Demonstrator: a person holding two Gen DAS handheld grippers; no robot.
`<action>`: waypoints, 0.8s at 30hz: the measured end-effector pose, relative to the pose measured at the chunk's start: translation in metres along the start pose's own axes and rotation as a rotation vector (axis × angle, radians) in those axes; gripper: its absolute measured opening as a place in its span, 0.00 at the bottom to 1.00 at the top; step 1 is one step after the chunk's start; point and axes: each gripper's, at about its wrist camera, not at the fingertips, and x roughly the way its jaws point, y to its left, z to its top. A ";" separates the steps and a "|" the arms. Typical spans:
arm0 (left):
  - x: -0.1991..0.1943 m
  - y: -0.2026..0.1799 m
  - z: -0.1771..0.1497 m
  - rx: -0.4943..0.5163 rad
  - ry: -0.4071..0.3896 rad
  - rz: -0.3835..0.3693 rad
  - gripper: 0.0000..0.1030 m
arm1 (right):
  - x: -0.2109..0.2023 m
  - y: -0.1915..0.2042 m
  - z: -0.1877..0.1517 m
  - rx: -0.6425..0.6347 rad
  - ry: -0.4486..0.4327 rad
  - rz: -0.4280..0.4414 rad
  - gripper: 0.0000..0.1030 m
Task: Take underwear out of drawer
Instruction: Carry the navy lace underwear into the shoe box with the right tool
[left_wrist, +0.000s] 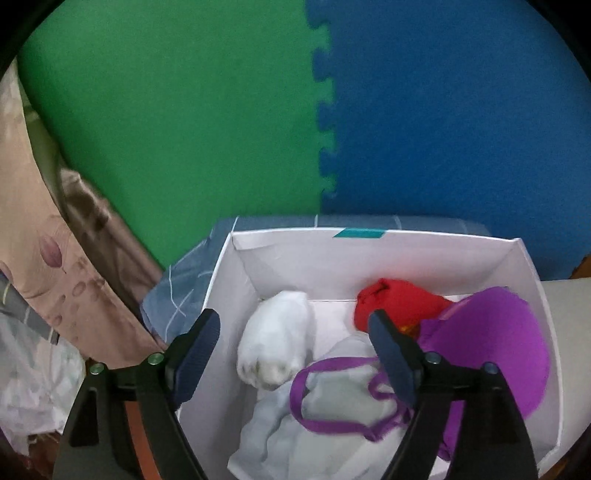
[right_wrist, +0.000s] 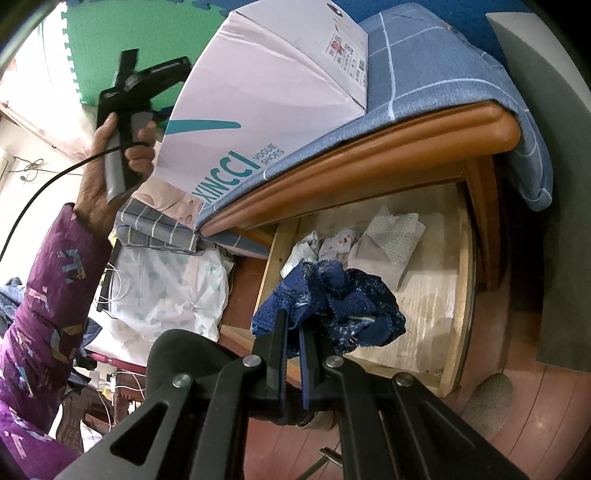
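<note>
My right gripper (right_wrist: 293, 325) is shut on dark blue lace underwear (right_wrist: 332, 299) and holds it above the open wooden drawer (right_wrist: 461, 280). White and patterned garments (right_wrist: 332, 238) lie at the drawer's back. My left gripper (left_wrist: 291, 328) is open and empty above a white shoe box (left_wrist: 406, 251); the box also shows in the right wrist view (right_wrist: 266, 96). In the box lie a white rolled garment (left_wrist: 277, 343), a red garment (left_wrist: 399, 299), a purple bra (left_wrist: 491, 339) and pale cloth with purple trim (left_wrist: 332, 398).
The box stands on a blue checked cloth (right_wrist: 424, 66) over the wooden cabinet top (right_wrist: 369, 162). Green (left_wrist: 166, 110) and blue (left_wrist: 461, 110) foam mats cover the wall behind. A pink curtain (left_wrist: 37, 240) hangs left. Bedding (right_wrist: 166, 288) lies left of the drawer.
</note>
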 end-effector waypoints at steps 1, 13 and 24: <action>-0.008 -0.001 -0.001 0.007 -0.017 -0.006 0.80 | 0.000 0.000 0.000 0.001 -0.002 0.000 0.05; -0.142 0.043 -0.122 -0.055 -0.312 -0.103 1.00 | -0.024 0.020 -0.007 -0.038 -0.086 0.102 0.05; -0.098 0.087 -0.217 -0.138 -0.121 -0.134 1.00 | -0.069 0.090 -0.001 -0.129 -0.184 0.192 0.05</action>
